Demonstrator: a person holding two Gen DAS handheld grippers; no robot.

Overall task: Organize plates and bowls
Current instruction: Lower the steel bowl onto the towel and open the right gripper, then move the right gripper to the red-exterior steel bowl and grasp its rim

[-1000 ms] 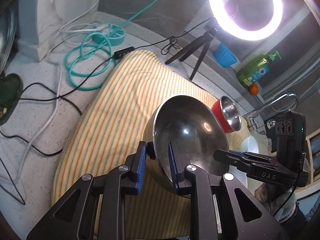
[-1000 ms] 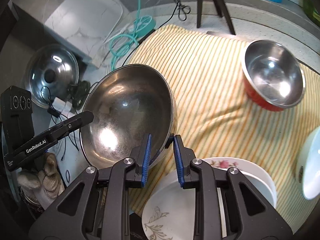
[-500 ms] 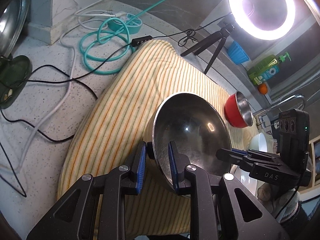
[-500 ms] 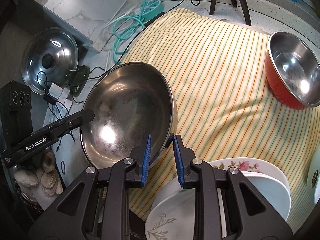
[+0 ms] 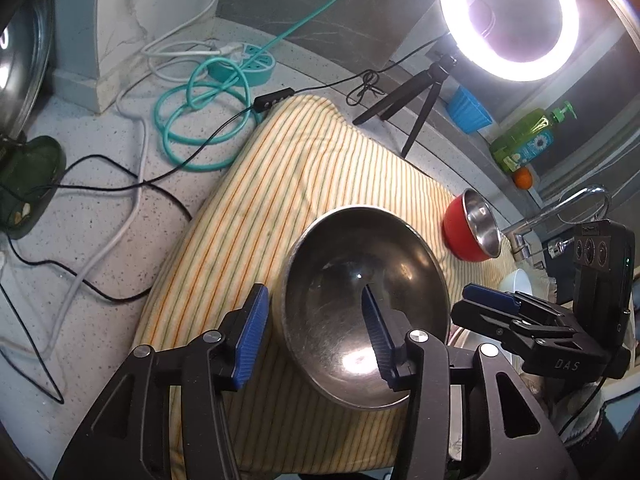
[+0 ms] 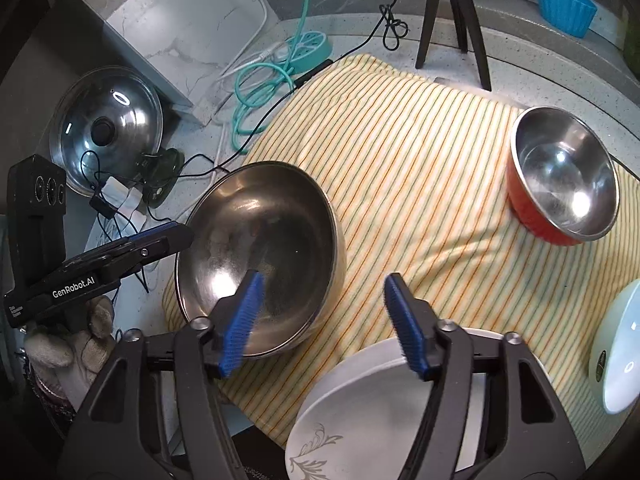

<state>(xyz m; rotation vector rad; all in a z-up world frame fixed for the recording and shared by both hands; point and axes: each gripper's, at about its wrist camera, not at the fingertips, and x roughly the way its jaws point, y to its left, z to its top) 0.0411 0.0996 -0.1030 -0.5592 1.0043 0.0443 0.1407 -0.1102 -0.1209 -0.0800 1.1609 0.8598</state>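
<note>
The white plate (image 6: pixel 384 408) is cut off by the bottom edge, and the pale bowl (image 6: pixel 618 344) by the right edge.

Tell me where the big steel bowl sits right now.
The big steel bowl rests on the striped cloth near its left edge in the right wrist view, beside the white plates, with the red bowl far across the cloth.

A large, dull-polished stainless steel bowl (image 6: pixel 260 256) sits upright on the yellow striped cloth near its left edge, empty. A smaller red bowl with a steel lining (image 6: pixel 564 176) stands well apart at the cloth's far right, tilted slightly. White plates with a grey floral print (image 6: pixel 384 412) are stacked at the near edge, a pale blue-white bowl (image 6: pixel 616 352) to their right
</note>
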